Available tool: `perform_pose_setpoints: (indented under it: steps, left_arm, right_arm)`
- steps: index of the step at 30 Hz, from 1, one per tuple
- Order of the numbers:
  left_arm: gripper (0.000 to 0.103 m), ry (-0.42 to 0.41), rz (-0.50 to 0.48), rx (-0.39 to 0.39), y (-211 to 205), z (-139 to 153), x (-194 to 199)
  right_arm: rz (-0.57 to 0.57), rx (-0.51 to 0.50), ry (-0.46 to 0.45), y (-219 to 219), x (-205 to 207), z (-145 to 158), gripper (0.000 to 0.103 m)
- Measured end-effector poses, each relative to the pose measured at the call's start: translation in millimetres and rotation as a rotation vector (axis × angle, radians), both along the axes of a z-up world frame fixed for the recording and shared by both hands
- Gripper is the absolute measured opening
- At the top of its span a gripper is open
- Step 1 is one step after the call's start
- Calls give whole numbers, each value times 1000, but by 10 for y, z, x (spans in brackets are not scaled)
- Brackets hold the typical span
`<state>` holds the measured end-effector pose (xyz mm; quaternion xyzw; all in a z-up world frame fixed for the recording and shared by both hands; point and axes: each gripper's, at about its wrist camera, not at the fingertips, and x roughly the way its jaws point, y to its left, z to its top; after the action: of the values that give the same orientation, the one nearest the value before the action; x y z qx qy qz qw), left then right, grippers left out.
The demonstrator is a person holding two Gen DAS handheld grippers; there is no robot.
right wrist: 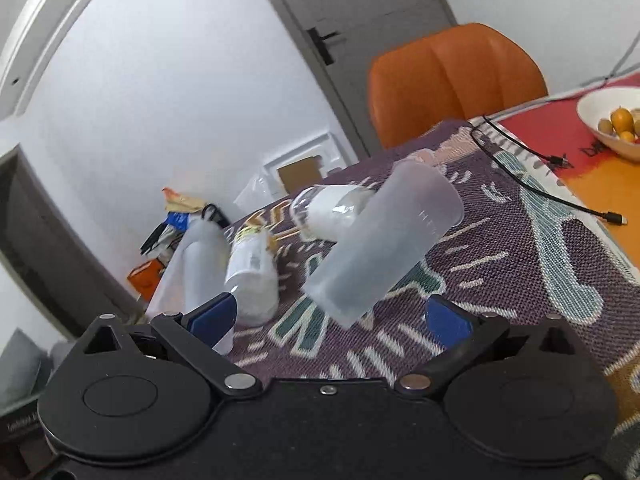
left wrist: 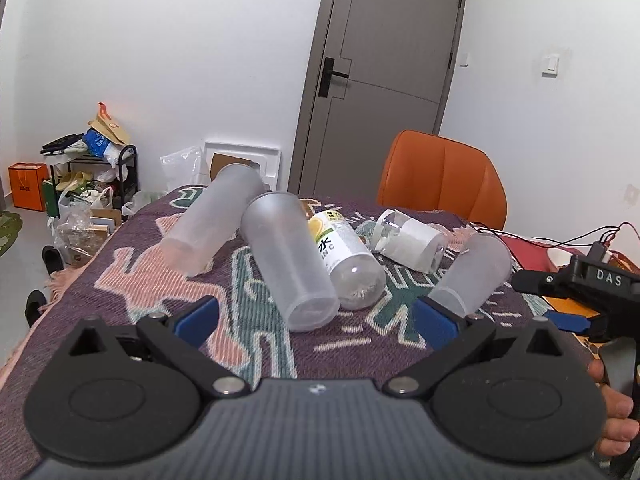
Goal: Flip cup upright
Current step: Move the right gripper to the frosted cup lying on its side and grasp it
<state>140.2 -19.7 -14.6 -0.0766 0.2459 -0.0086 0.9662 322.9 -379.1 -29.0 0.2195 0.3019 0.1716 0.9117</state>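
A purple woven tablecloth with pink and teal patterns [left wrist: 132,248] is seen covering the table, and several containers are strewn across it on their sides. A frosted translucent plastic cup [left wrist: 472,276] [right wrist: 384,244] lies tilted on the cloth just ahead of the right gripper [right wrist: 332,318], whose blue-padded fingers are spread wide apart with nothing held between them. The cup's closed base is turned toward that gripper, its open rim away. The left gripper [left wrist: 316,320] is likewise released, its blue pads [left wrist: 198,318] parted and empty above the cloth. Directly before it lies a second frosted plastic cup [left wrist: 288,264], touching a clear bottle with a yellow lemon label [left wrist: 348,264]. A third frosted cup [left wrist: 212,220] rests further left, and a clear bottle wrapped in white paper [left wrist: 408,240] lies behind. An orange upholstered chair [left wrist: 440,176] stands beyond the table, by a grey door [left wrist: 380,64].
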Motion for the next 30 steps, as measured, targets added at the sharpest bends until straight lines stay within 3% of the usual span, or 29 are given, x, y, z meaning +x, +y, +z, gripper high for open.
perform_pose_setpoints:
  steps: [12, 27, 28, 30]
  left_arm:
    - [102, 43, -24, 17, -133, -67, 538]
    - [102, 50, -25, 32, -190, -26, 856]
    - [102, 50, -24, 35, -194, -29, 861]
    - [102, 53, -22, 35, -194, -37, 870]
  right_arm:
    - [-94, 102, 129, 4, 551, -226, 103]
    - [-197, 106, 240, 8, 992, -421, 102]
    - [-200, 116, 253, 9, 1022, -446, 101]
    - [-204, 142, 271, -1, 1069, -498, 87]
